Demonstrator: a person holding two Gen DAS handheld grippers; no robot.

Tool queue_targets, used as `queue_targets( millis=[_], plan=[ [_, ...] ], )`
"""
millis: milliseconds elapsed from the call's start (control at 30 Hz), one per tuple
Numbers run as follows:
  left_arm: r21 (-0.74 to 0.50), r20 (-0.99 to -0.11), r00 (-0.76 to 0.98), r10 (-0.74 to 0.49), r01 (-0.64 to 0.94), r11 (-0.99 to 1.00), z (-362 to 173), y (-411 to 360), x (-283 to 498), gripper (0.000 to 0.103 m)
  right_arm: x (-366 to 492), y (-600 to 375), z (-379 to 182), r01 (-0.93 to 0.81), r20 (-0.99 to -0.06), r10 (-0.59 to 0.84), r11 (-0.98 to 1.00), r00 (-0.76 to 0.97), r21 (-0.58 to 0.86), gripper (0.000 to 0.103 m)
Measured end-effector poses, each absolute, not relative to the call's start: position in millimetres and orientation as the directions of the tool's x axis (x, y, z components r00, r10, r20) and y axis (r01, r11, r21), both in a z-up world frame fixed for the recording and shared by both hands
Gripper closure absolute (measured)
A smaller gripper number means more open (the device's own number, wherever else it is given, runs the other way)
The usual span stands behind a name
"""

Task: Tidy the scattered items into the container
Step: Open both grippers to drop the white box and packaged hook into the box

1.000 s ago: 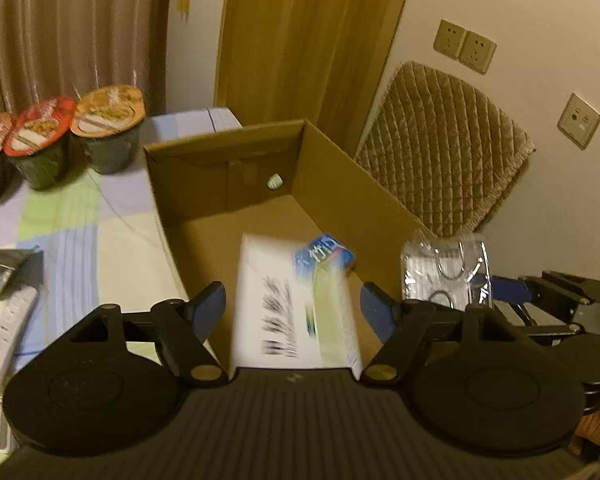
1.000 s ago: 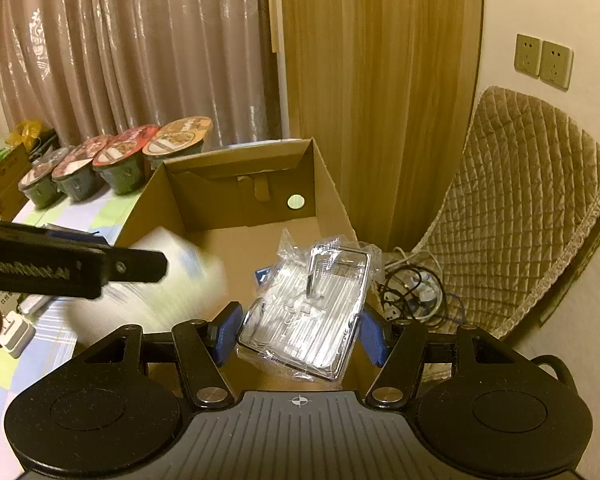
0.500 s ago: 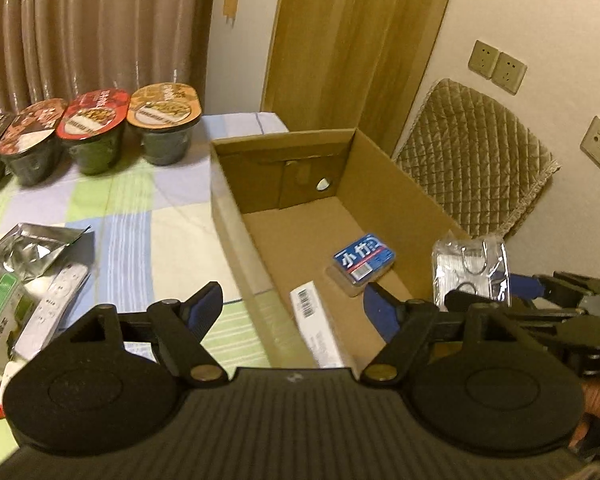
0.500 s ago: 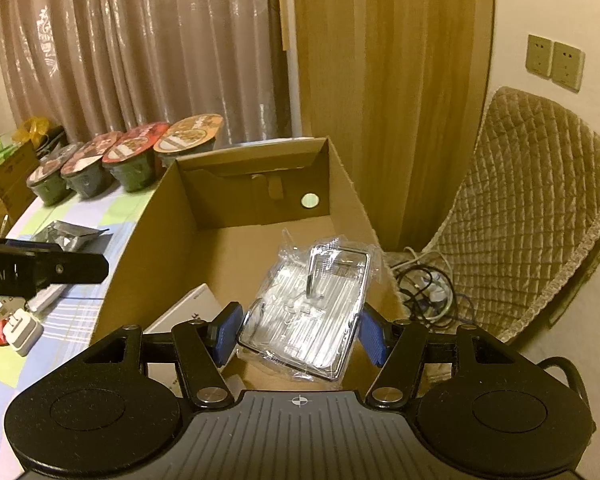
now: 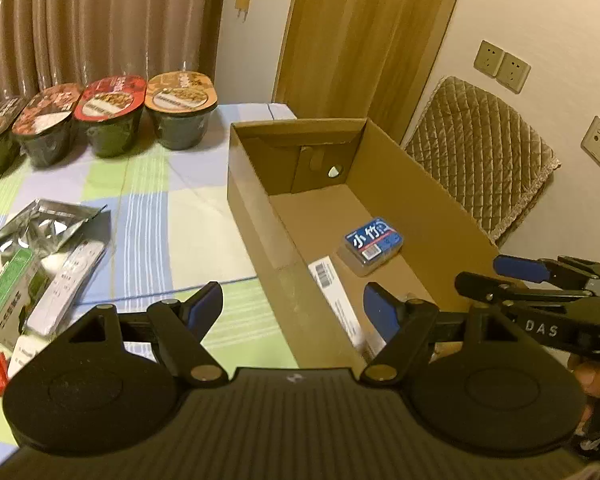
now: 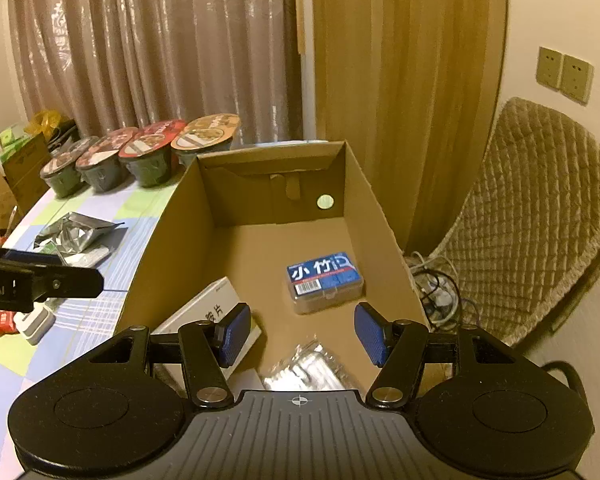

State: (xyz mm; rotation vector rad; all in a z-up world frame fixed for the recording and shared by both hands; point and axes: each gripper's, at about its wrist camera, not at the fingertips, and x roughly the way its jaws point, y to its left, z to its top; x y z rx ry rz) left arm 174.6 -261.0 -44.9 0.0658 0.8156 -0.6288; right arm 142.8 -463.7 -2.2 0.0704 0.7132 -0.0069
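— How many noodle bowls (image 5: 112, 114)?
— Four (in a row at eleven o'clock).
— And in the cardboard box (image 6: 172, 232)?
— Three: blue case (image 6: 326, 280), white carton (image 6: 208, 312), clear packet (image 6: 308, 372).

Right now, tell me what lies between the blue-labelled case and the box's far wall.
Nothing: bare cardboard floor between the blue-labelled case and the box's far wall, clearest in the right wrist view.

My left tool (image 5: 292, 304): black ribbed body, round discs, brass screws, blue pads. My right tool (image 6: 302, 330): identical; white "DAS" lettering.
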Motion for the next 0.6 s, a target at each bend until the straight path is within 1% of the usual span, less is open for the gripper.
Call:
queue_targets(
  millis=[267,500,533,567,600],
  plan=[
    [-0.175,-0.712,0.513,-0.479,0.530,0.829,-43.1,-236.3,151.0,0.029,114.4,-447.9,12.5,0.042,-0.638,0.023,0.995,0.770,0.086,0.039],
    [-0.157,-0.722,0.528,-0.447,0.505,0.849,-35.3,-200.5,125.9,0.026,90.7,-419.7,26.5,0.012,-0.629,0.066,0.993,0.775,0.120,0.038],
    [-0.153,-0.725,0.531,-0.439,0.497,0.854,-34.3,-193.8,121.8,0.025,87.5,-415.2,27.6,0.007,-0.629,0.073,0.992,0.774,0.124,0.032],
    [-0.148,-0.727,0.535,-0.431,0.490,0.859,-33.3,-188.2,118.1,0.024,83.6,-410.2,28.9,0.002,-0.624,0.080,0.992,0.777,0.130,0.012],
    [-0.141,-0.728,0.540,-0.422,0.485,0.863,-31.9,-182.2,114.1,0.023,79.7,-405.5,30.6,-0.004,-0.614,0.088,0.991,0.784,0.137,0.007]
  ],
)
